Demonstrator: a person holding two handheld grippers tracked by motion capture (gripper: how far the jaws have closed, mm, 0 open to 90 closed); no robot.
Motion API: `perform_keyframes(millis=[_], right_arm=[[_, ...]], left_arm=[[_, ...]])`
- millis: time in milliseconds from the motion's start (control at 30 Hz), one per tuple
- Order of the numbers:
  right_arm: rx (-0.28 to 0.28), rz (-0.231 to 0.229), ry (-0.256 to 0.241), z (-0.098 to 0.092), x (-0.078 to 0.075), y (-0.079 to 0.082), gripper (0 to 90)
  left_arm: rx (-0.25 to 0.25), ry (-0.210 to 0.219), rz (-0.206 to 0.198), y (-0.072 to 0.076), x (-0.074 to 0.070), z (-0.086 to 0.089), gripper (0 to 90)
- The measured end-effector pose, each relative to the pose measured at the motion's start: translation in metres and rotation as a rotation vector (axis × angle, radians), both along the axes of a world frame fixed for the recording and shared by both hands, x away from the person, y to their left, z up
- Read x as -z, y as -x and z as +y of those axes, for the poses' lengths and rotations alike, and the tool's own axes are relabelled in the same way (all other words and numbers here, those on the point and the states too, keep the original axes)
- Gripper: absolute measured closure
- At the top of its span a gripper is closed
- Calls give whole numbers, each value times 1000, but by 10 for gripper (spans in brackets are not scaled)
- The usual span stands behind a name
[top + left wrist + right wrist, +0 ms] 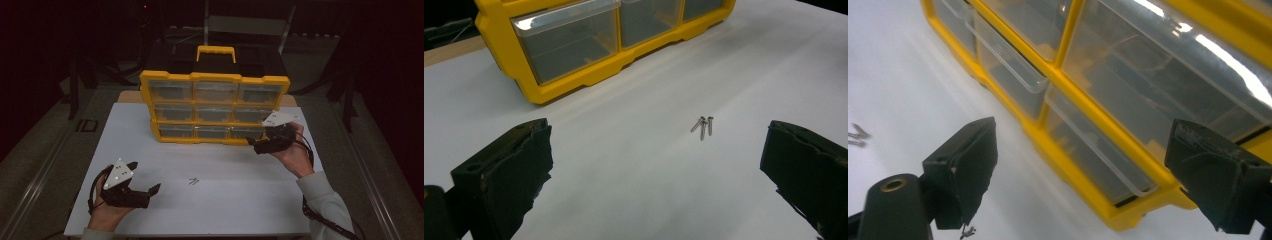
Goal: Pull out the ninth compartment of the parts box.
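Note:
A yellow organizer [215,79] with clear drawers stands upright at the back of the white table [250,200]. Three small metal screws [194,181] lie loose on the table in front of it. My left gripper [145,176] rests low at the front left, open, its jaws pointing toward the screws [703,126], which lie a short way ahead between them. My right gripper [256,140] is open and hovers right at the organizer's bottom-right drawer [247,132]. That drawer [1098,150] sits shut between the jaws, which hold nothing. The screws [857,136] show at the far left.
The organizer's yellow frame [574,85] runs across the back of the left gripper view. Its carry handle [216,50] sticks up at the top. Dark floor and chair legs surround the table. Open white surface lies between both hands.

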State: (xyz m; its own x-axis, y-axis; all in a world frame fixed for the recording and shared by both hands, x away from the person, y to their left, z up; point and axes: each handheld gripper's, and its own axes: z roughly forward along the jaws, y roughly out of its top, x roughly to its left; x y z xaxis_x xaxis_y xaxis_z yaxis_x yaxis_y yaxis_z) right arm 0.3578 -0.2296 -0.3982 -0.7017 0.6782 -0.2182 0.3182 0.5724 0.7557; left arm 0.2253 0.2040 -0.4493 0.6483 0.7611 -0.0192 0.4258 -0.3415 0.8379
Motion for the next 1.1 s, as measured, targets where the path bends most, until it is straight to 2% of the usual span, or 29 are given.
perform_keyframes(millis=[33,67,133,167,200,233,267,300,333,367,733,867,1100], right_arm=[[0,0,0,0,0,0,134],[-5,-7,41,3,-2,-2,137],[-7,-7,57,5,-3,-2,139],[-7,-14,91,7,-3,-3,141],[-9,-26,149,11,-4,-5,143],[-9,-26,149,11,-4,-5,143],[-15,-39,196,15,-4,-5,147],[-15,-39,196,15,-4,-5,147],[-26,-59,248,20,-5,-5,150],[-26,-59,248,20,-5,-5,150],[-58,-96,408,39,-7,-3,179],[-57,-130,484,42,-5,-3,181],[-51,-171,568,47,-4,0,178]], left_arm=[[0,0,0,0,0,0,10],[2,1,0,0,0,0,10],[4,1,-1,0,-1,-1,10],[5,1,-1,1,-1,-1,10],[9,-1,-2,1,-1,-1,10],[9,-1,-2,1,-1,-1,10],[9,-2,-2,1,-1,-1,10],[9,-2,-2,1,-1,-1,10],[9,-2,-1,0,0,-2,10],[9,-2,-1,0,0,-2,10],[12,-1,1,1,-1,-1,10],[14,1,-1,1,-1,-1,10],[17,-1,-1,2,-1,-2,10]])
